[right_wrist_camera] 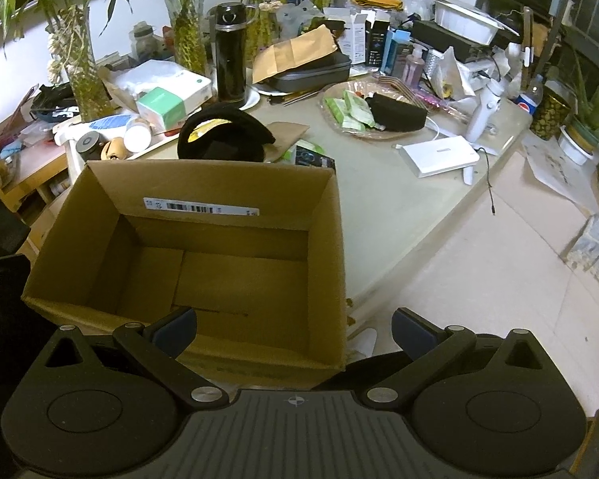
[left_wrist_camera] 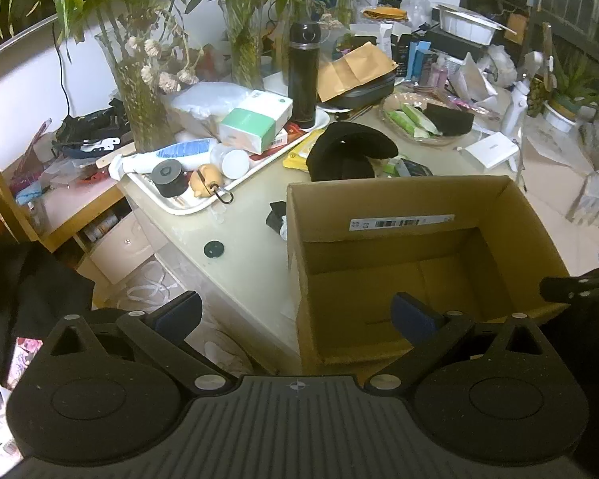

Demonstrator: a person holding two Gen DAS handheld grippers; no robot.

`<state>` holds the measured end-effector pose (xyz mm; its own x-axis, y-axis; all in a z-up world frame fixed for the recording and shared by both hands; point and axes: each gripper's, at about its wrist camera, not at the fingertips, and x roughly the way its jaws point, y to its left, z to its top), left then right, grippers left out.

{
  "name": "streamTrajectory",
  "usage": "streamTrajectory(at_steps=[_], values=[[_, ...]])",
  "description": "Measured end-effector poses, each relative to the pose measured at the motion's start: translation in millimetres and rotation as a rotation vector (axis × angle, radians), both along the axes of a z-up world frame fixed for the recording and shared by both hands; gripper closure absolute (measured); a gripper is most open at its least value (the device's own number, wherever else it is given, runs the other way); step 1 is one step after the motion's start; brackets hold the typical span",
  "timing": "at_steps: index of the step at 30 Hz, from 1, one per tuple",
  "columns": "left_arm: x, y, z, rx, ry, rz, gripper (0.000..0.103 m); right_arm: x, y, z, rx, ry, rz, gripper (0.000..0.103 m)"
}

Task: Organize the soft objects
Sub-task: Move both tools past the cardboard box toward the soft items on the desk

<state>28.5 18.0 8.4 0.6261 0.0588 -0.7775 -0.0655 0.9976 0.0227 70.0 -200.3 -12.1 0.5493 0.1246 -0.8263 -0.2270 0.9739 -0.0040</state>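
Observation:
An open cardboard box stands on the pale table with nothing inside it. Just behind it lies a black soft hat. A second black soft item rests in a shallow basket farther back. A small black-and-white cloth lies by the box's left wall. My left gripper is open over the box's near left corner. My right gripper is open over the box's near right corner. Both hold nothing.
A white tray holds bottles, a tissue pack and a small figure. A black flask, glass vases with plants, a brown envelope, a white flat box and other clutter crowd the table's back. The floor lies right.

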Motion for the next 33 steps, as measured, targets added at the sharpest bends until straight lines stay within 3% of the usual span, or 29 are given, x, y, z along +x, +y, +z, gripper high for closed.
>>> streamTrajectory(at_steps=[24,33], values=[[41,9,1,0.055,0.005,0.013,0.0,45,-36,0,-0.014,-0.042,-0.026,0.0],[62,12,0,0.066,0.003,0.005,0.0,65,-48,-2,-0.035,-0.096,-0.039,0.0]])
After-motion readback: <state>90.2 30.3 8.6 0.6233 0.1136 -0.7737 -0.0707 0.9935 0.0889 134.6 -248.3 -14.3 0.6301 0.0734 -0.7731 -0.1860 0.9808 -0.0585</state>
